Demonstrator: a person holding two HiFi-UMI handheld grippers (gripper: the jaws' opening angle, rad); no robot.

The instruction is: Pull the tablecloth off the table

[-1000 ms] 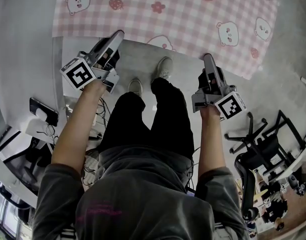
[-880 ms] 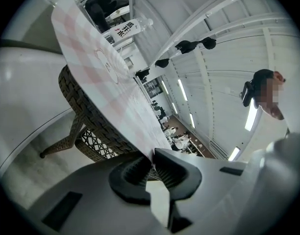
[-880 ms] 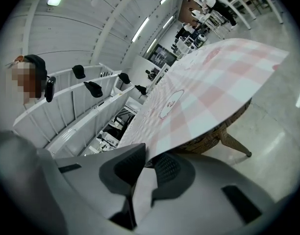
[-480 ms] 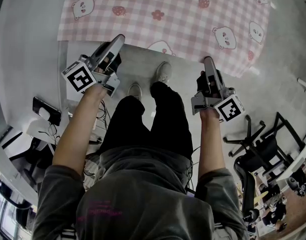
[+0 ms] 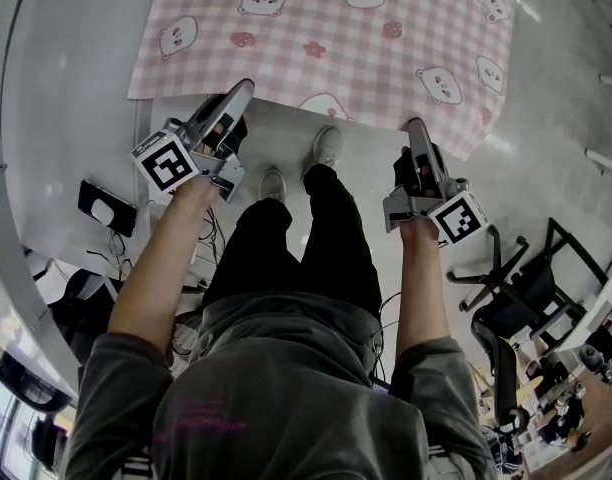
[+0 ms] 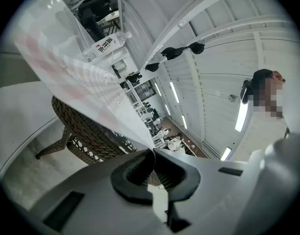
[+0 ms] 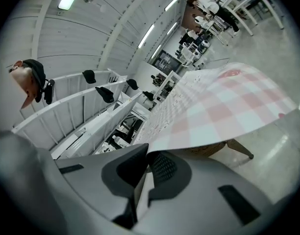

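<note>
A pink checked tablecloth point(image 5: 326, 28) printed with bears and strawberries spreads across the top of the head view. My left gripper point(image 5: 236, 96) is shut on its near edge at the left. At the right, my right gripper point(image 5: 414, 130) is shut on that same edge. In the left gripper view the cloth point(image 6: 76, 77) runs taut from the closed jaws of the gripper point(image 6: 152, 153), lifted above the wicker table base point(image 6: 86, 131). The right gripper view shows the cloth point(image 7: 223, 111) stretching away from that gripper point(image 7: 146, 155), with the wicker table point(image 7: 209, 150) under it.
The person's legs and white shoes point(image 5: 326, 143) stand between the grippers, close to the cloth's edge. A black office chair point(image 5: 516, 298) is at the right. Cables and a black device point(image 5: 106, 208) lie on the floor at the left. A labelled water bottle point(image 6: 108, 43) lies beyond the cloth.
The cloth has risen off the wicker table and hangs taut between both shut grippers. In the head view its near edge has come slightly closer to the person.
</note>
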